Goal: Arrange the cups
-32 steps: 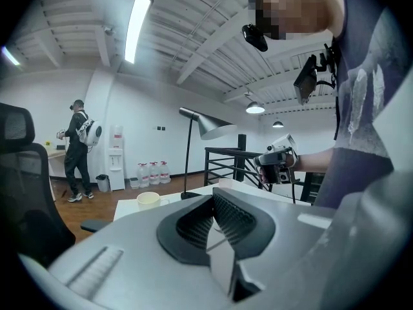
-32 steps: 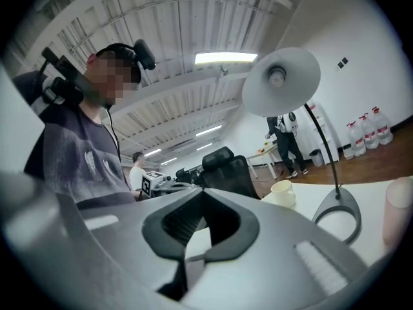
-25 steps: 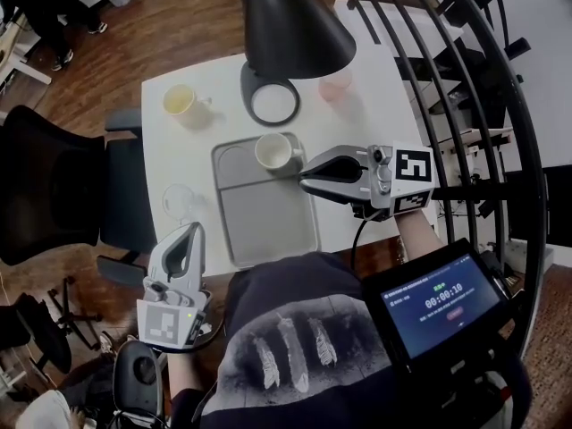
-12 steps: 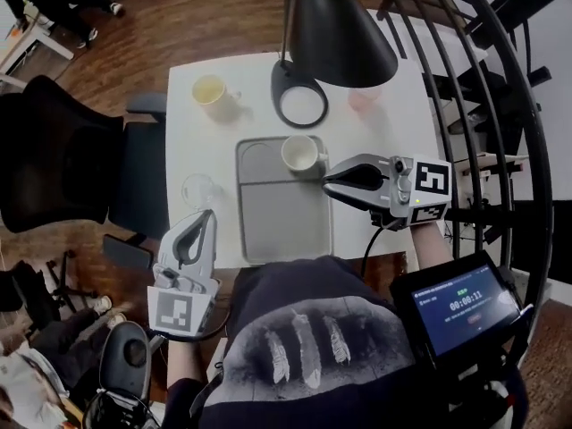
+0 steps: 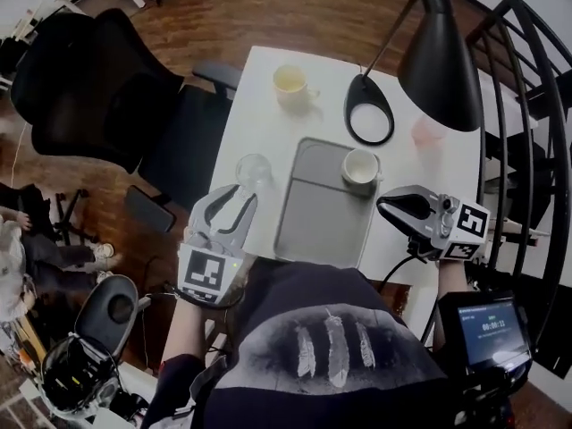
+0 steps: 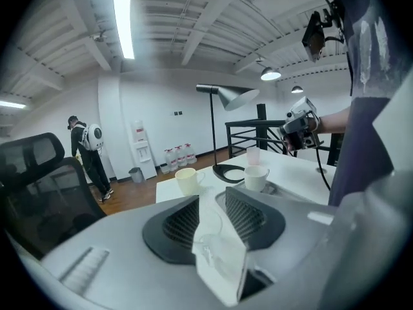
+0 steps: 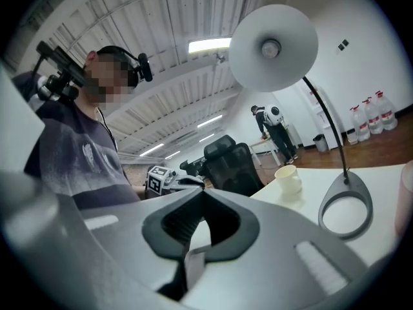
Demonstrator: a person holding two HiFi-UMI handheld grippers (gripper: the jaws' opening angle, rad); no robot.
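My left gripper (image 5: 234,202) has just been opening to a narrow gap with nothing between the pads; the clear glass (image 5: 253,168) stands just ahead, left of the tray (image 5: 313,217). Open wider before advancing, centre the glass between the pads, then close gently on its wall. My right gripper (image 5: 386,206) is closed and empty; beyond, the white cup (image 5: 360,165) sits in the tray's far corner.

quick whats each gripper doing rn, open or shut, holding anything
Left gripper: open, jaws just been opening, nothing gripped; the clear glass sits just ahead of them.
Right gripper: shut, empty.
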